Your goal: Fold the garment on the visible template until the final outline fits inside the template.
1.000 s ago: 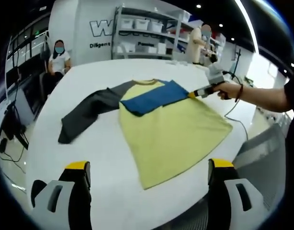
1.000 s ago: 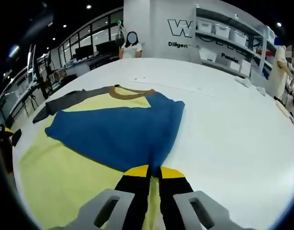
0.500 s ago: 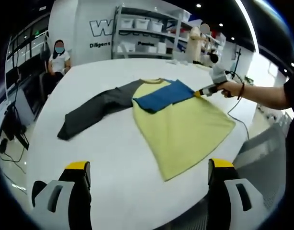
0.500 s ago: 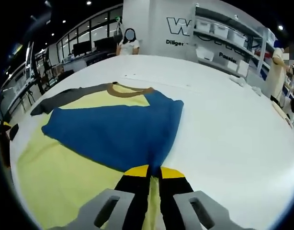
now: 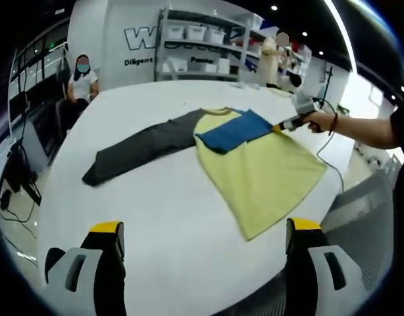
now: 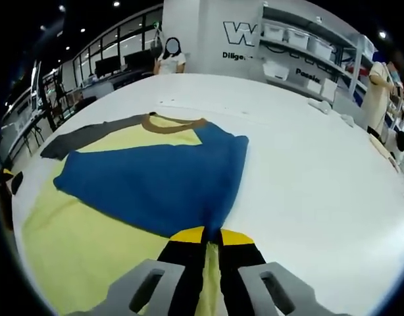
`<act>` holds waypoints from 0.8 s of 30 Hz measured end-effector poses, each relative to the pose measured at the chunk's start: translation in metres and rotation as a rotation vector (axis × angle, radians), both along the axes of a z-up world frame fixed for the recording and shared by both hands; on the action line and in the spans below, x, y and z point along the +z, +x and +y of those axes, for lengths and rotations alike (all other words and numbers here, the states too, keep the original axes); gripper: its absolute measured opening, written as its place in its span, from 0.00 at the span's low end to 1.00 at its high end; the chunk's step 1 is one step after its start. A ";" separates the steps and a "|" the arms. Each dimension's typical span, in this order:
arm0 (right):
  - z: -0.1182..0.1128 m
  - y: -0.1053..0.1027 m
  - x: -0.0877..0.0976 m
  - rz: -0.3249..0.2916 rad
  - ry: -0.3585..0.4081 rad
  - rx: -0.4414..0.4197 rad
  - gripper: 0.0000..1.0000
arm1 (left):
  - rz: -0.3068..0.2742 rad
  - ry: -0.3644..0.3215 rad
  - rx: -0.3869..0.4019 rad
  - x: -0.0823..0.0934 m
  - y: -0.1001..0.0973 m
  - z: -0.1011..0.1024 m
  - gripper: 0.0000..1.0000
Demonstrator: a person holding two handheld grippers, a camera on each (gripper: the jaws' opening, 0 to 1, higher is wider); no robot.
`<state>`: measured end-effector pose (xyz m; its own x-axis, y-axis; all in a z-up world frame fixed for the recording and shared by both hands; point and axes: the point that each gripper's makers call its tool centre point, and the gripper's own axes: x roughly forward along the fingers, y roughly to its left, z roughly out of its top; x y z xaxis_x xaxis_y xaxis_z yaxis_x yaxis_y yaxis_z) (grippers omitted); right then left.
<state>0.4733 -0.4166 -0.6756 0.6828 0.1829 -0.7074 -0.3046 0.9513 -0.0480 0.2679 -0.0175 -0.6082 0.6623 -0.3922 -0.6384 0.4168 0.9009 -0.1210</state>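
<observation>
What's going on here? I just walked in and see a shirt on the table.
A person is folding a yellow shirt on a white table. The right gripper is shut on the blue sleeve, folded across the shirt's body. The gray sleeve lies spread out. The left gripper hovers open, holding nothing.

Blue sleeve tip hidden between right claw jaws; template indiscernible; shelf bins contents unreadable.

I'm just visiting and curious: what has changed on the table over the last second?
The right gripper, clamped on the blue sleeve, has dragged the whole shirt across the table, away from the open left gripper. The blue sleeve stays folded over the yellow body, the grey sleeve spread out.
</observation>
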 end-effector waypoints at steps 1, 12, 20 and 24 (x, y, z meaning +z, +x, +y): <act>-0.001 0.000 0.000 0.000 -0.001 -0.001 0.00 | 0.000 0.000 0.000 0.000 0.000 0.000 0.97; -0.009 0.001 0.001 0.008 0.002 -0.028 0.00 | -0.003 0.004 0.009 0.000 0.002 0.004 0.97; -0.014 0.000 0.001 0.021 0.040 -0.079 0.07 | -0.004 0.001 0.005 0.001 0.003 0.002 0.96; -0.018 0.000 0.002 0.010 0.064 -0.107 0.21 | -0.009 0.002 0.009 0.003 0.004 0.003 0.97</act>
